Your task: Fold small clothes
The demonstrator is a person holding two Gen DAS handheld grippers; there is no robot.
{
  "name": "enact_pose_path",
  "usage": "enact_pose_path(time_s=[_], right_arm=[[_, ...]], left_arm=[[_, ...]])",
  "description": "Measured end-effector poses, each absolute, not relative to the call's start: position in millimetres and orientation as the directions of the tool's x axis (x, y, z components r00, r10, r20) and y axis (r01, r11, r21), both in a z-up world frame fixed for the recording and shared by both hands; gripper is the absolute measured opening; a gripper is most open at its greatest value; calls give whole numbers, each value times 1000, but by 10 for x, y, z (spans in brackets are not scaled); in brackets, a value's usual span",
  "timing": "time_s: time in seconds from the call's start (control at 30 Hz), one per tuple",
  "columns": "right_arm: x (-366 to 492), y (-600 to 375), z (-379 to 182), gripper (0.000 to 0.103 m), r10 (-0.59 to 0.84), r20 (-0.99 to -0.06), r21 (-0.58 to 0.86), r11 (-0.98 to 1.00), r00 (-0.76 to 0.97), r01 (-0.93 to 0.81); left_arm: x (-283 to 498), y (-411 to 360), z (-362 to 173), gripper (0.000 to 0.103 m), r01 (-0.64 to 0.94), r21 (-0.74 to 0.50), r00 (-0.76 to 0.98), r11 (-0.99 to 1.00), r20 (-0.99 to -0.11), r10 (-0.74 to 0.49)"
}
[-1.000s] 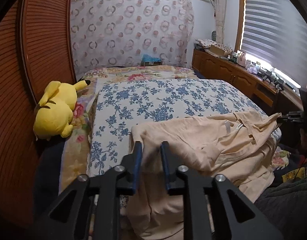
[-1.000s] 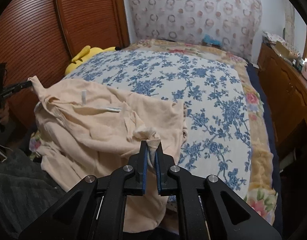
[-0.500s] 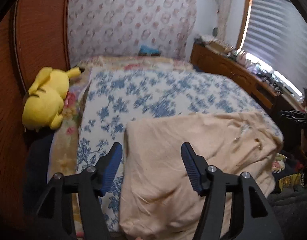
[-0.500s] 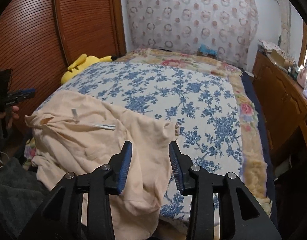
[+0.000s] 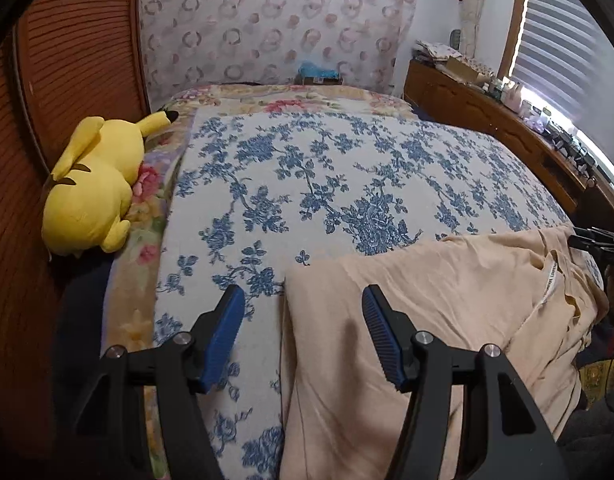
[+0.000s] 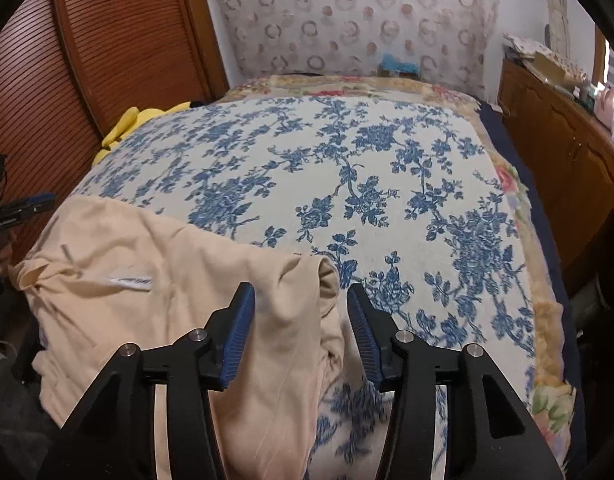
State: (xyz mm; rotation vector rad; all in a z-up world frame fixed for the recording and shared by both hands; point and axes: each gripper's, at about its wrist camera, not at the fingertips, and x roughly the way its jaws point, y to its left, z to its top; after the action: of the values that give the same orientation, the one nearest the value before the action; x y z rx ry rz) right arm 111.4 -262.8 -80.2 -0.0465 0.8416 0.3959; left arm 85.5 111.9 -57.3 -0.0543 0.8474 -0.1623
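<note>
A peach garment (image 5: pixel 447 288) lies spread over the near part of the bed, its white neck label (image 6: pixel 131 280) showing. My left gripper (image 5: pixel 303 290) hangs open just above the garment's left corner, pads clear of the cloth. Over the open sleeve end (image 6: pixel 327 276) my right gripper (image 6: pixel 301 286) has its jaws opening; cloth lies below and between the fingers, but the pads do not press it. Each gripper shows at the edge of the other's view: the right gripper (image 5: pixel 595 240), the left gripper (image 6: pixel 23 208).
The bed carries a blue floral blanket (image 5: pixel 327 180) that stretches far beyond the garment. A yellow plush toy (image 5: pixel 91 192) lies at the bed's left edge by the wooden slatted door (image 6: pixel 107 40). A wooden cabinet (image 5: pixel 467 108) with clutter runs along the right side.
Both grippers were shut on the garment's corners and have let go and opened. The cloth has dropped and now lies flatter on the bed. Both grippers have sunk lower over the bed.
</note>
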Motion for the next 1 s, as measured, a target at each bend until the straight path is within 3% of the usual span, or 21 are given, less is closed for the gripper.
enact_pose_path(time_s=[0.37, 0.43, 0.5, 0.57, 0.63, 0.73, 0.8, 1.0], right_arm=[[1235, -2549, -935, 57, 308, -747, 89, 925, 590, -370], [1232, -2508, -941, 57, 316, -744, 82, 918, 589, -389], [1224, -2456, -950, 57, 320, -744, 71, 911, 586, -406], [1199, -2421, -951, 44, 326, -742, 64, 904, 585, -423], [1167, -2402, -947, 15, 368, -740, 98, 887, 563, -451], [1060, -2395, -924, 10, 408, -721, 129, 873, 560, -470], [949, -2455, -844, 9, 481, -673, 197, 849, 562, -491], [420, -2627, -183, 9, 491, -558, 142, 851, 669, -506]], left_arm=[[1004, 1120, -818, 61, 129, -148, 595, 980, -779, -197], [1025, 1115, -823, 54, 139, -150, 595, 979, -777, -204], [1033, 1070, -817, 33, 168, -144, 589, 975, -779, -216], [1012, 1002, -802, 19, 197, -140, 581, 970, -781, -231], [972, 961, -790, 10, 204, -130, 587, 970, -777, -227], [850, 969, -686, 6, 191, -143, 628, 971, -743, -233], [650, 1015, -494, 5, 147, -145, 713, 978, -670, -207], [27, 1089, 6, 5, 151, -221, 810, 964, -531, -249]])
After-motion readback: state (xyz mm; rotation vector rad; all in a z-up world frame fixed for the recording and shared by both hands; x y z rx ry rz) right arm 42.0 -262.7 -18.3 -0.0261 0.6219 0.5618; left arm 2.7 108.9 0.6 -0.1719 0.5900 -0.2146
